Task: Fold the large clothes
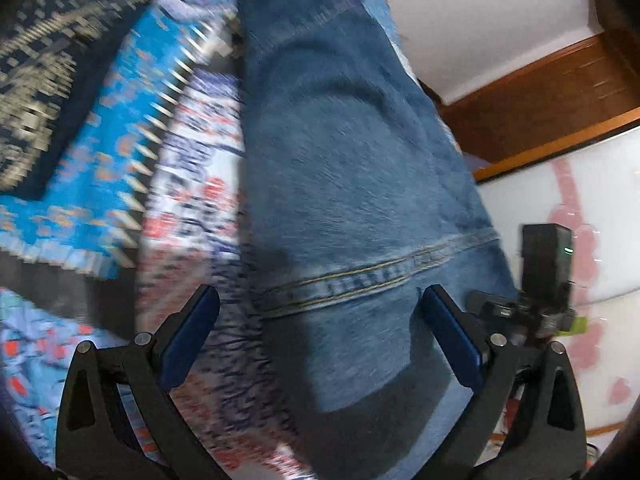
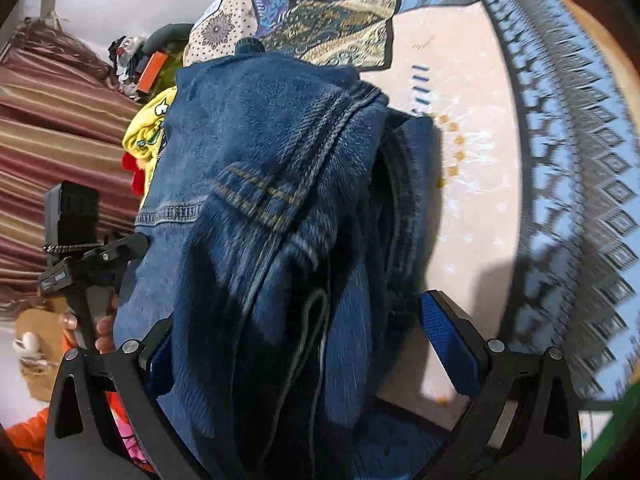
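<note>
Blue denim jeans (image 1: pixel 348 168) fill the middle of the left wrist view, lying over a patterned bedspread. My left gripper (image 1: pixel 320 304) is open, its blue pads (image 1: pixel 188 332) spread on either side of a stitched seam of the denim. In the right wrist view the jeans (image 2: pixel 260 200) are bunched in folds. My right gripper (image 2: pixel 296 320) is open with the denim bunched between its fingers; the left pad is partly hidden by cloth, the right pad (image 2: pixel 448 344) is clear of it. The other gripper shows in each view (image 1: pixel 544 280) (image 2: pixel 76 248).
Patterned blue bedspread (image 1: pixel 100 140) and a dark patterned cloth (image 1: pixel 36 80) lie left. A wooden frame (image 1: pixel 540 96) and white wall stand right. In the right view a cream mat with fringed blue border (image 2: pixel 560 160), a yellow garment (image 2: pixel 148 132) and striped curtain (image 2: pixel 60 140).
</note>
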The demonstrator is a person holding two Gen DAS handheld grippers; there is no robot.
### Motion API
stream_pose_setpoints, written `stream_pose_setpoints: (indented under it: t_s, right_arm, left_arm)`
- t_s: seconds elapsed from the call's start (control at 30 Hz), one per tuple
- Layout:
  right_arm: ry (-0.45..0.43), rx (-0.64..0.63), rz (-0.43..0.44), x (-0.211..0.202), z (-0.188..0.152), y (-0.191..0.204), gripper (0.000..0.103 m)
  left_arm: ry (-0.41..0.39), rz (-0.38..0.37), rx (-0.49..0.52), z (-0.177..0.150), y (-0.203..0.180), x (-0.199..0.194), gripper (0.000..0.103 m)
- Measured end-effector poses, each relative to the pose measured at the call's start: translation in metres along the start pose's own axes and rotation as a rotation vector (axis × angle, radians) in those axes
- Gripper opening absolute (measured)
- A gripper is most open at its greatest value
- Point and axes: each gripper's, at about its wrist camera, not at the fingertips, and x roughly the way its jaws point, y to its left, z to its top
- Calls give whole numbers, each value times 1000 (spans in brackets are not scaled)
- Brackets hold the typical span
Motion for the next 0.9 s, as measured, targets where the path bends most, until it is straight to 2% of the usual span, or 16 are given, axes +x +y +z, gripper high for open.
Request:
stream_pose_setpoints:
  t_s: [0.1, 0.23, 0.3, 0.43, 0.5, 0.57, 0.67, 0.77, 0.9]
  right_arm:
    - [18, -5, -1, 6, 6, 4, 103]
    - [29, 1, 18, 8, 10, 3, 103]
    - [24, 13, 36, 7, 10, 1, 103]
    - [-2, 21, 66, -1, 6, 0, 82]
    - [-11, 24, 59, -5, 4, 3, 72]
    - [-18, 24, 48, -9, 4, 7, 58]
    - [-35, 46, 45, -14, 7, 18, 45]
    - [-50, 24, 41, -18, 11, 38, 39]
    - [-80, -32, 37, -23, 21, 74, 38]
  left_arm:
    - [58, -46, 16, 3, -7, 18, 102]
    - [69, -85, 1, 11, -9, 26, 98]
    - [65, -93, -17, 14, -7, 28, 90]
    - [41, -90, -1, 11, -10, 21, 76]
    - [15, -105, 11, 8, -13, 12, 61]
    - [-2, -124, 21, 9, -16, 4, 53]
    - [-34, -122, 64, 7, -27, -10, 49]
    - [-74, -124, 97, 8, -32, -31, 46]
    - [-160, -131, 131, 14, -33, -75, 45]
